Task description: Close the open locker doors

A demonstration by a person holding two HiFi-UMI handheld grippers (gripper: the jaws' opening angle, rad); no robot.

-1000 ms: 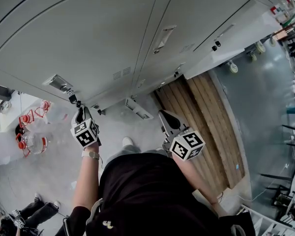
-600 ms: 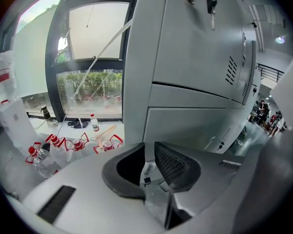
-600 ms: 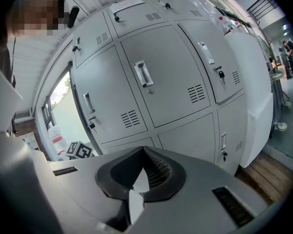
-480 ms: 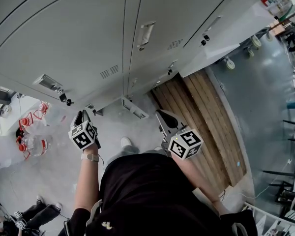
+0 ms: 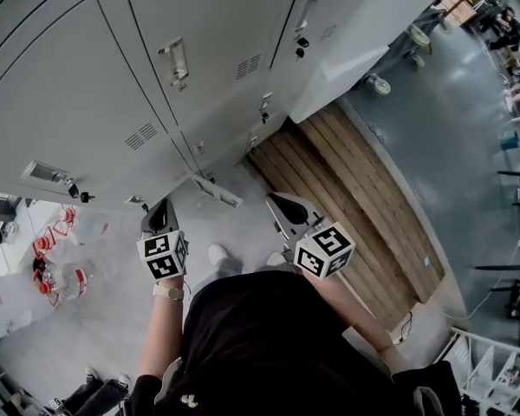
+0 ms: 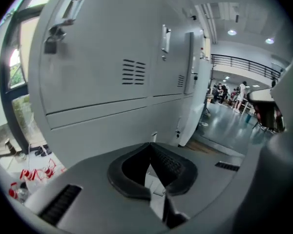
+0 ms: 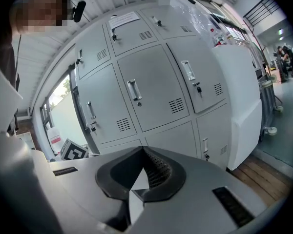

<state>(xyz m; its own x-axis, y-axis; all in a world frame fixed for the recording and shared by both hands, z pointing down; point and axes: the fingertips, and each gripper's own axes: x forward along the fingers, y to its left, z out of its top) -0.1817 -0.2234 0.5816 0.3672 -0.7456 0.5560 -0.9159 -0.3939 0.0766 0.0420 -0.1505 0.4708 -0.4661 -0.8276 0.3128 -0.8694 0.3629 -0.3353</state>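
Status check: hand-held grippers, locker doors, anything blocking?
Left hand-held gripper just closed, empty; right hand-held gripper shut, empty. Locker doors in view all look shut. Nothing in the way; wooden platform off to right.

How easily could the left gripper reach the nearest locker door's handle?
Probably yes: nothing stands between the left gripper and that handle, though its jaws have just closed on nothing.

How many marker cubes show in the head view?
2. One marker cube rides the left gripper, whose jaws have just closed on nothing, near the lockers; the other marker cube rides the right gripper, beside the wooden platform. Neither is hidden.
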